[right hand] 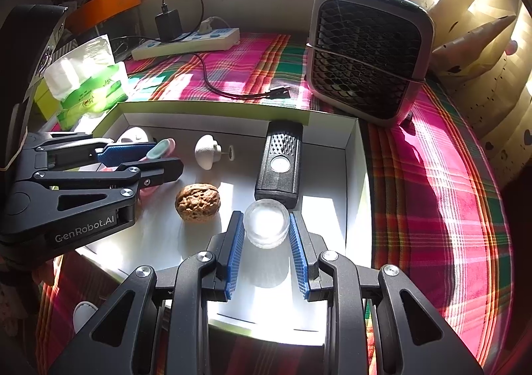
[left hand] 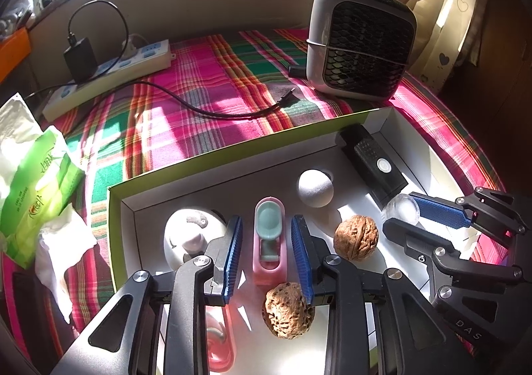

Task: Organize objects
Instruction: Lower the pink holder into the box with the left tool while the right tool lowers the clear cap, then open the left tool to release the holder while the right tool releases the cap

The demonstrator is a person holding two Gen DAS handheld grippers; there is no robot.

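Note:
A shallow white box with a green rim point(left hand: 232, 146) point(right hand: 216, 107) lies on a plaid cloth. My left gripper point(left hand: 266, 222) point(right hand: 166, 159) stands open around a pink holder with a teal insert point(left hand: 269, 238), with a gap at each blue pad. My right gripper point(right hand: 265, 216) point(left hand: 400, 212) is shut on a small clear round jar point(right hand: 266, 224) point(left hand: 400, 208) that rests on the box floor. Two walnuts point(left hand: 355, 237) point(left hand: 287, 310) lie between the grippers; the right wrist view shows one walnut point(right hand: 198, 202). A white ball-shaped piece point(left hand: 316, 188) point(right hand: 207, 152) and a black device with a round button point(left hand: 375, 165) point(right hand: 279, 162) lie farther back.
A grey fan unit point(left hand: 362, 42) point(right hand: 365, 52) stands behind the box at the right. A power strip with a black charger point(left hand: 109, 72) point(right hand: 186, 42) and a loose cable point(left hand: 212, 110) lie behind. A green tissue pack point(left hand: 36, 195) point(right hand: 86, 85) sits left of the box. A white round item point(left hand: 189, 235) lies at the box's left.

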